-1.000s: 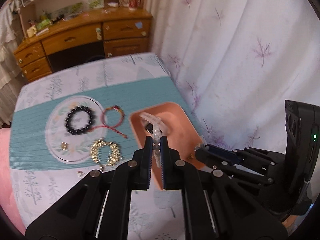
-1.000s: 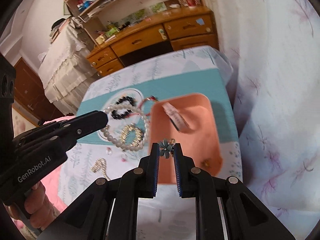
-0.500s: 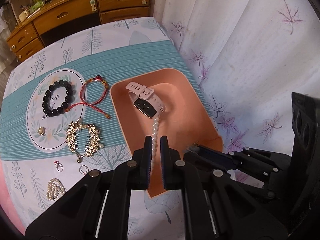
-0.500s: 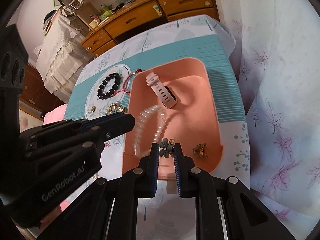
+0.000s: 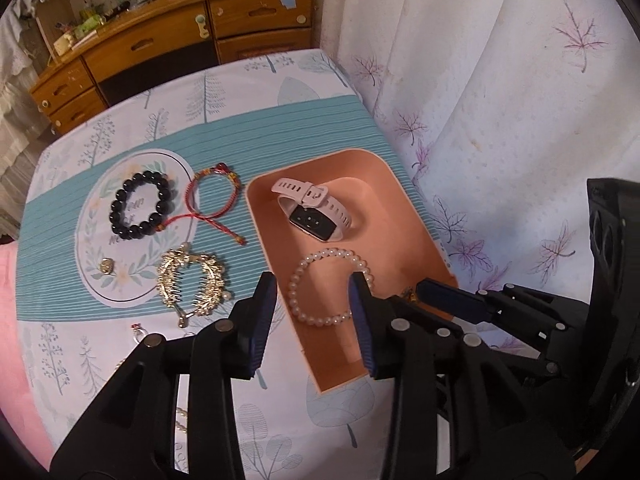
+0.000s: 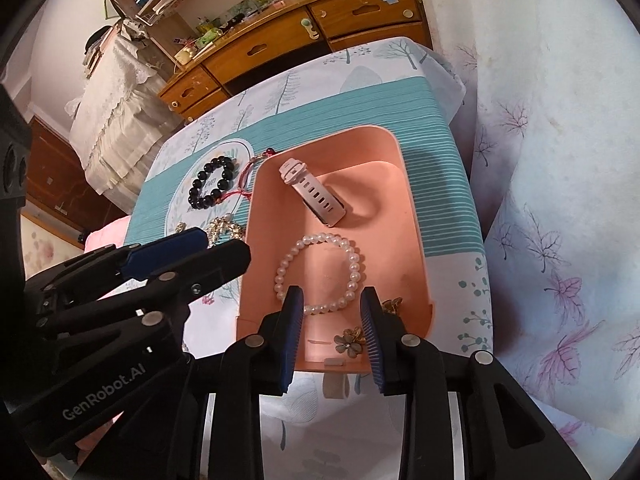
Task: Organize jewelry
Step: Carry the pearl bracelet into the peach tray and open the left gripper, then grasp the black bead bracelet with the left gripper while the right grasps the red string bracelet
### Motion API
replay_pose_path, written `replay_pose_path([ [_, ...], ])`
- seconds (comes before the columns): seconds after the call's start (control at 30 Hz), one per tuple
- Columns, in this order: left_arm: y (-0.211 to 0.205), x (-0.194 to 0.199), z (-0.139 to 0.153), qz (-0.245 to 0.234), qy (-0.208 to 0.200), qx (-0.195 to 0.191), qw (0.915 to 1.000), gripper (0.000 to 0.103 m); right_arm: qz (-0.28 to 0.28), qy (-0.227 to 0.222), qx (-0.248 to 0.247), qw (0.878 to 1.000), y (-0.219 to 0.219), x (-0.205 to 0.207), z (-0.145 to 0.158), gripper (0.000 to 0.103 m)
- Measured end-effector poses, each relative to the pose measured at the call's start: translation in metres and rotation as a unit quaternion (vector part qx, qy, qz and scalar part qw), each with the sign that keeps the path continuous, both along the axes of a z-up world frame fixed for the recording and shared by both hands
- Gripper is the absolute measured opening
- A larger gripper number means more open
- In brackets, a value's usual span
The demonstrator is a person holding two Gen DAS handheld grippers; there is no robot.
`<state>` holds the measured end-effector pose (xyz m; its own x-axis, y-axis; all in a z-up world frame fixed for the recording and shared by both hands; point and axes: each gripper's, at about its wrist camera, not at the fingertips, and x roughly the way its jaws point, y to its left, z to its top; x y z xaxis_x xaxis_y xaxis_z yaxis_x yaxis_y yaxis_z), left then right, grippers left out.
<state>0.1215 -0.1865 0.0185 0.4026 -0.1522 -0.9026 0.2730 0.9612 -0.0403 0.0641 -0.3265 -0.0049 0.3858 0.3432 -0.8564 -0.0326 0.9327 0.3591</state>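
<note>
A pink tray (image 5: 384, 168) (image 6: 414, 216) holds a white smart watch (image 5: 312, 210) (image 6: 314, 194), a white pearl bracelet (image 5: 328, 286) (image 6: 320, 274), a flower brooch (image 6: 351, 340) and a small gold piece (image 6: 391, 305). My left gripper (image 5: 312, 292) is open and empty above the tray's near left part, over the pearl bracelet. My right gripper (image 6: 331, 304) is open and empty above the tray's near edge, with the flower brooch lying between its fingers. On the cloth lie a black bead bracelet (image 5: 140, 206), a red cord bracelet (image 5: 212, 196) and a gold leaf bracelet (image 5: 190, 282).
A teal and white tablecloth (image 5: 280, 128) covers the table. A small gold bead (image 5: 106, 266) and a ring (image 5: 138, 330) lie near the front left. A wooden dresser (image 5: 180, 40) stands behind. A leaf-print curtain (image 5: 500, 100) hangs at the right.
Both grippers have opened. The pearl bracelet dropped from my left gripper into the tray, and the flower brooch left my right gripper and lies in the tray.
</note>
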Motion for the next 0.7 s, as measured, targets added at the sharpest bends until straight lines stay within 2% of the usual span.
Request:
replay_pose_path([
  [0.43, 0.028, -0.029, 0.012, 0.016, -0.022, 0.005, 0.9996, 0.034, 0.009, -0.013, -0.014, 1.0, 0.016, -0.019, 0.006, 0.03],
  [0.7, 0.063, -0.051, 0.021, 0.026, -0.029, 0.012, 0.9992, 0.034, 0.019, 0.001, -0.03, 0.999, 0.026, -0.029, 0.002, 0.034],
])
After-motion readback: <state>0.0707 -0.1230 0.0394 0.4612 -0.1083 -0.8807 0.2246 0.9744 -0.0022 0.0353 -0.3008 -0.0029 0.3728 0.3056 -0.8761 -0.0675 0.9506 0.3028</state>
